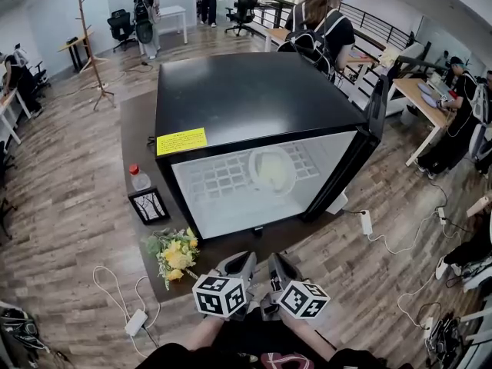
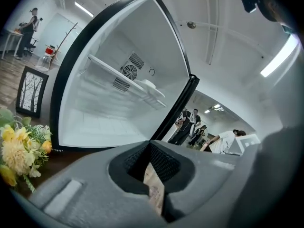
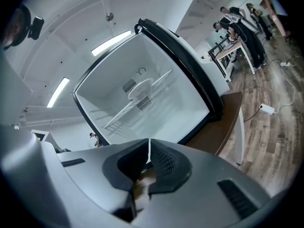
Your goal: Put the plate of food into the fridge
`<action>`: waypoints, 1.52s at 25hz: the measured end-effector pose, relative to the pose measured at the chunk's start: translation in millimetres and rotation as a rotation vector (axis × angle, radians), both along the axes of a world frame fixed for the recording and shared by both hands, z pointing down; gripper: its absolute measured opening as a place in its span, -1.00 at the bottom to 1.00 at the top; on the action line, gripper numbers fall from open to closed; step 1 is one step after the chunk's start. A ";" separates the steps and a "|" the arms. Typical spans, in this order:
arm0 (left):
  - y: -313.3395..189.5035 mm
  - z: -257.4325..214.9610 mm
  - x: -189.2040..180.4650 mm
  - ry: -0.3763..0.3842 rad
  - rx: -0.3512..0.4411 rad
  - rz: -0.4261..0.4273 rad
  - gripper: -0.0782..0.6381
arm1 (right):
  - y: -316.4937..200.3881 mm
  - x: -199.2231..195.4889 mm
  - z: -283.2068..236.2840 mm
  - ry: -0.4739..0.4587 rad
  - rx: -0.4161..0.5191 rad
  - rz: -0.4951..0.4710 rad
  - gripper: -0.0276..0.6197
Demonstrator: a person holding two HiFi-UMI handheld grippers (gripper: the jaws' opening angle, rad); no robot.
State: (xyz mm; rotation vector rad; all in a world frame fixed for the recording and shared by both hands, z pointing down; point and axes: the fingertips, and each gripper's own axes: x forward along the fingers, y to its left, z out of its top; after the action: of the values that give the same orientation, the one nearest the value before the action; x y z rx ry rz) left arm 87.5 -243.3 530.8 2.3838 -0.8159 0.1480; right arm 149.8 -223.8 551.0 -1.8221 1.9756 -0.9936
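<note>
Brown tabletop (image 1: pixel 135 133) carries the fridge (image 1: pixel 254 98), plate (image 1: pixel 273 169) already shelved inside. Left gripper (image 1: pixel 244 260) and right gripper (image 1: pixel 278 260) are closed and empty. The door (image 1: pixel 377 106) probably needs a slow, even push.

One black fridge (image 1: pixel 254 98) stood on one dark low table (image 1: pixel 134 129), and inside it was one wire shelf (image 1: pixel 219 177) carrying one plate of food (image 1: pixel 270 167). One yellow label (image 1: pixel 181 141) was stuck on the fridge's top. On the table were one red-capped bottle (image 1: pixel 139 178), one framed picture (image 1: pixel 149 205) and one bunch of yellow flowers (image 1: pixel 176 254). Two grippers showed, the left gripper (image 1: pixel 241 264) and the right gripper (image 1: pixel 277 267), each with one marker cube (image 1: pixel 219 294), two cubes in all. The fridge's back wall had two vents (image 2: pixel 129 71). Farther off were one wooden coat stand (image 1: pixel 91 48), two black office chairs (image 1: pixel 119 25) and at least four people (image 1: pixel 319 21)
</note>
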 end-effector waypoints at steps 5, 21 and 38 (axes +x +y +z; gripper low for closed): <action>-0.7 -3.6 9.4 0.017 0.031 0.029 -0.76 | -2.8 -7.9 0.8 0.051 0.005 -0.033 -0.89; -4.5 4.9 12.9 0.018 0.058 0.023 -0.76 | -9.7 -7.0 6.7 0.165 -0.007 -0.057 -0.89; -8.1 2.0 14.4 0.018 0.071 0.040 -0.76 | -14.1 -20.9 -4.9 0.388 0.027 -0.103 -0.89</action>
State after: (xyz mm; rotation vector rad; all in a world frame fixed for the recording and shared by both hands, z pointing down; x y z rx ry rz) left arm 101.9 -251.4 532.8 2.4658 -0.7770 0.1148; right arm 129.0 -237.9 546.1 -2.0386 2.3097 -0.6713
